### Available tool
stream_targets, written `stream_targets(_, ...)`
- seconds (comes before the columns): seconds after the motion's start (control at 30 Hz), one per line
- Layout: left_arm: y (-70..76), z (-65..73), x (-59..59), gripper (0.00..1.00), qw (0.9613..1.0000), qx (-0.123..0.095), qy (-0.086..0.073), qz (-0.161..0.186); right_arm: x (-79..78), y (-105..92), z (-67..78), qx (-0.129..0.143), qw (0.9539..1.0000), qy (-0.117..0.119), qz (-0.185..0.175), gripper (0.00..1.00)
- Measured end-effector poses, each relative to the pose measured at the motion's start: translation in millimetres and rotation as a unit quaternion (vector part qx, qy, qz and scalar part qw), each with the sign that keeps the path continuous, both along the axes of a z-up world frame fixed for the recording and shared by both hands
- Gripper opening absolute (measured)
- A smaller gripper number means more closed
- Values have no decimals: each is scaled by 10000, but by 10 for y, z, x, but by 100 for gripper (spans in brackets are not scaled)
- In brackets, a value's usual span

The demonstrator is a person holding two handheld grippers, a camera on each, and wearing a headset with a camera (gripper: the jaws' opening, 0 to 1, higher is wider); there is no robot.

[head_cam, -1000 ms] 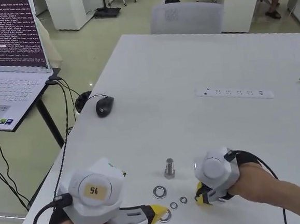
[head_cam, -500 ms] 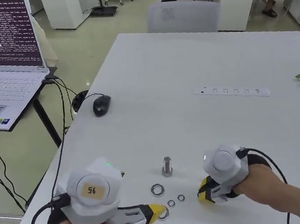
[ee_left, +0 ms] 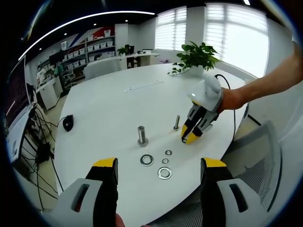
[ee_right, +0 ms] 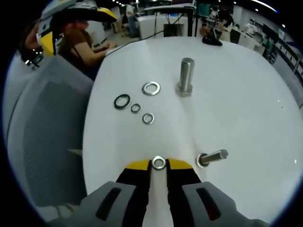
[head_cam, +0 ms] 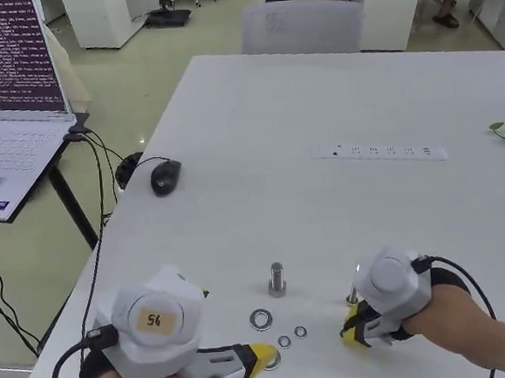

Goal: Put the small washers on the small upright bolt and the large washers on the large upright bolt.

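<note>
Big white table (head_cam: 316,105) carries everything, all bunched near its 6 o'clock edge in the head view. The left claw (ee_left: 158,164), grey with yellow tips, is spread wide and holds nothing. It hangs just short of the loose washers. The right claw (ee_right: 158,167) is squeezed narrow on one small steel washer (ee_right: 158,163), pinched by the rim with the hole free, I think, though the fisheye smears it a bit.

The large upright steel bolt (head_cam: 277,279) stands at 12 o'clock from the loose pile, shank bare. The small upright steel bolt (ee_right: 213,157) is just beside the right claw's tips, around 3 o'clock in the right gripper view. Its shank is bare too, and it sits apart from the held washer.

Loose on the table are two large flat steel washers (ee_left: 147,160) (ee_left: 164,173), one at 6 o'clock of the big bolt and the other nearest the left claw. Two small steel washers (ee_left: 168,152) (ee_left: 165,161) lie around 3 o'clock of the first.

Handling-wise, these are light, stiff, thin and slick, and they lie dead flat, so I'd expect them to skate rather than lift. Grab edge-on across the rim and keep the hole clear for the thread. The bolts only stand on their heads, so a nudge could topple them, the small one first.
</note>
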State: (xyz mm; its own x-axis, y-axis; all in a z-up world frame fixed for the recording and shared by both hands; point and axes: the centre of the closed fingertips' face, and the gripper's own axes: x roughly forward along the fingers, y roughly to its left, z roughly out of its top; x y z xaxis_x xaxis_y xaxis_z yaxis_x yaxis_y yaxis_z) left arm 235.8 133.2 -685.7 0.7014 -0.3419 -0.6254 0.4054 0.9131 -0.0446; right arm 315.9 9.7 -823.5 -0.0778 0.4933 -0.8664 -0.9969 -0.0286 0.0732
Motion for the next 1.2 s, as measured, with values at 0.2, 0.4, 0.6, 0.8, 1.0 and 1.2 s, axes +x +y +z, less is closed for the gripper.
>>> stream_targets(0.2,0,7,5,71,10000,6,-6,-3,12,-41,-3,-215,9993,-193,238,18)
stream_targets(0.4,-18,11,12,71,10000,11,-12,-23,24,-51,-16,-386,9970,-430,522,16)
stream_targets(0.6,-52,20,33,71,9999,53,-27,-82,29,-49,-20,-500,9950,-569,647,14)
stream_targets(0.8,-53,20,36,70,9999,61,-26,-89,39,-67,-9,-216,9990,-376,129,14)
stream_targets(1.0,-30,11,33,70,10000,55,-17,-57,24,-77,20,-17,9995,-217,-233,13)
stream_targets(1.2,-15,4,30,70,10000,40,-12,-36,94,-103,196,208,9979,-253,-557,13)
